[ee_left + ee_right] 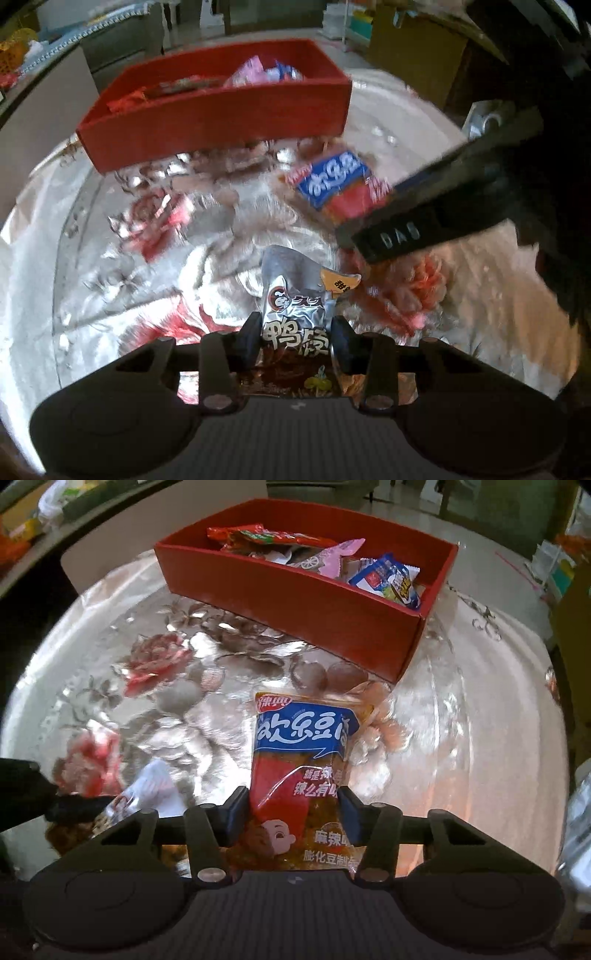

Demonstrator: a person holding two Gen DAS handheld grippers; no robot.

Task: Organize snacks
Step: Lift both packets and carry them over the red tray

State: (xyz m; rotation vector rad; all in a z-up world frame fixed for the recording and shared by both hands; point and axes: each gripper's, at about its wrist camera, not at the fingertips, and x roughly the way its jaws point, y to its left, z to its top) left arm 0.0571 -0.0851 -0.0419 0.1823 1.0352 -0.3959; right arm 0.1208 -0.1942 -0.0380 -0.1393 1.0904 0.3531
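Observation:
My left gripper (295,338) is shut on a silver snack packet (295,295) with black characters, held above the table. My right gripper (291,808) is shut on a blue and red snack packet (301,753); that packet also shows in the left wrist view (338,182), beside the right gripper's black body (436,206). A red box (332,616) stands beyond both grippers and holds several wrapped snacks (388,578). It shows in the left wrist view too (218,122). The silver packet's edge appears low left in the right wrist view (147,794).
A round table with a shiny floral cloth (166,686) carries everything. Its edge curves off to the right (517,701). Boxes and furniture stand on the floor behind (417,44).

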